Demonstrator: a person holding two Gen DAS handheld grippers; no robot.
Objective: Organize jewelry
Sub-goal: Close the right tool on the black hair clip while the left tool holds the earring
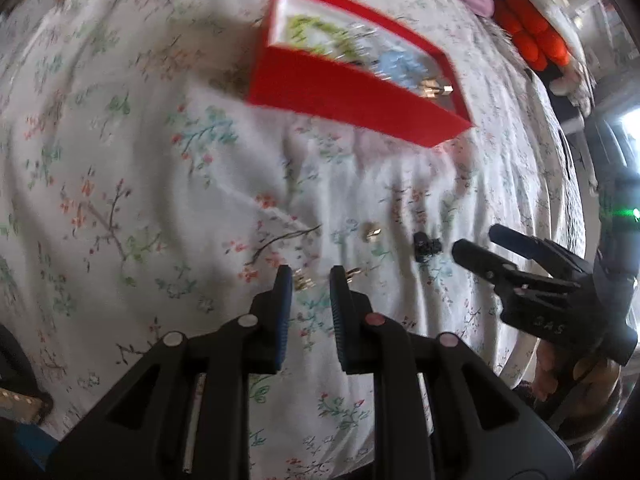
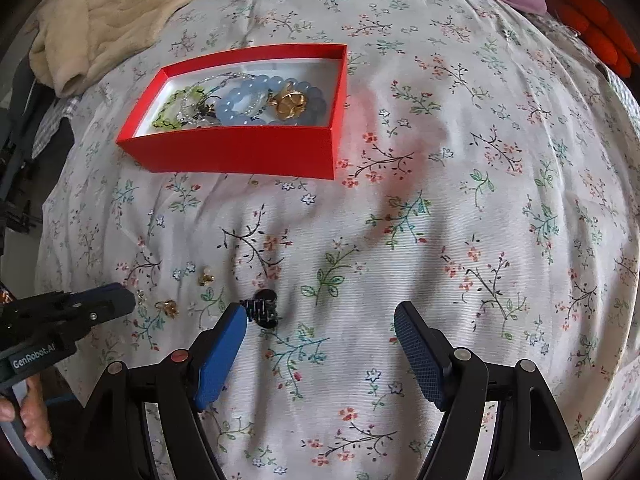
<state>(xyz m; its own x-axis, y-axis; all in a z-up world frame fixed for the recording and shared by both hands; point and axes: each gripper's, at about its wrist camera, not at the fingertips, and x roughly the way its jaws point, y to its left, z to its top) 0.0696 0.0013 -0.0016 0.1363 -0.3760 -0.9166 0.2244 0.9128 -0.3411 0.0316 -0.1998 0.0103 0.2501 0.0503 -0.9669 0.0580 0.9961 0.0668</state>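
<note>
Left wrist view shows the left gripper (image 1: 310, 276) part-open, empty, a small gold earring (image 1: 303, 281) on the floral bedsheet (image 1: 140, 200) between its tips. Lower straight and pinch gently to avoid snagging fabric; the right gripper (image 2: 320, 320) hangs released, the open red cardboard box (image 2: 240, 152) far ahead.

Soft daylight fills both views. The left wrist view is motion-blurred, smearing the red box (image 1: 352, 76); the right wrist view is sharp. Fisheye bending curves the bed (image 2: 440, 208) toward dark corners. Shadows are faint.
</note>
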